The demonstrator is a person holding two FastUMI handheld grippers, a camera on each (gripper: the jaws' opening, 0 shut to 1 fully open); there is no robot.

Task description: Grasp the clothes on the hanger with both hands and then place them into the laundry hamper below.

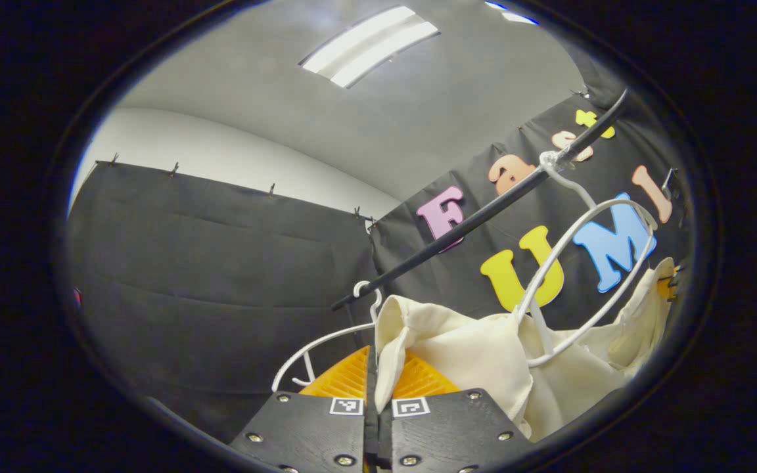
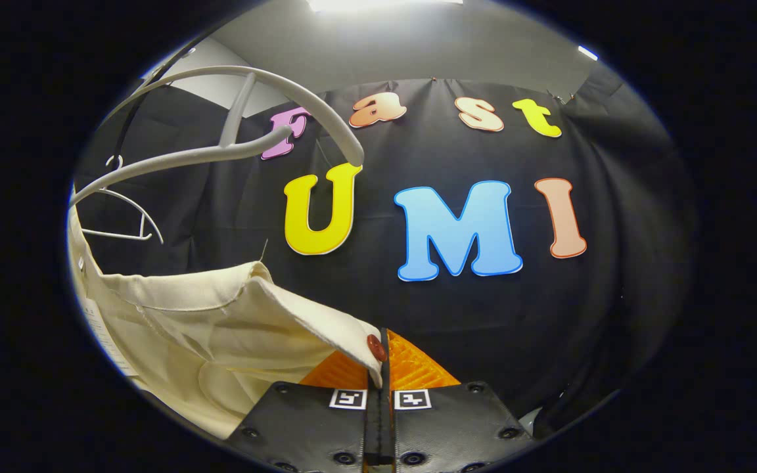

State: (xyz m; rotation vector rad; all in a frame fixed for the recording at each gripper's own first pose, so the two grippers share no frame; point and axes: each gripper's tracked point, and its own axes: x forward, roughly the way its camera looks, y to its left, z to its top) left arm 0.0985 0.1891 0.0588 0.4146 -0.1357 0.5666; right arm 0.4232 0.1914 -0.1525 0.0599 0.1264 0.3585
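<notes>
**Now: cream garment pinched at both ends, hanging below its hanger**

Here, in the left gripper view, the left gripper sits at 6 o'clock with its two fingers drawn together on a fold of the cream shirt; the cloth runs down between the fingers, so the jaws are clamped on the fabric. From there the shirt spreads toward 4 o'clock, draped under a white wire hanger whose loop lies at 3 o'clock. That hanger's hook sits over a black rail slanting from centre up to 1 o'clock. A second white hanger, bare, hangs from the rail's lower end near 7 o'clock. A ceiling light panel shows at 12 o'clock.

In the right gripper view, the right gripper is at 6 o'clock, its jaws closed on the tip of the shirt, right beside a dark red button. The cloth stretches away toward 8 o'clock. Above it, at 10 o'clock, arches the white hanger, apart from the pinched corner. Another white hanger hangs farther off at 9 o'clock.
</notes>
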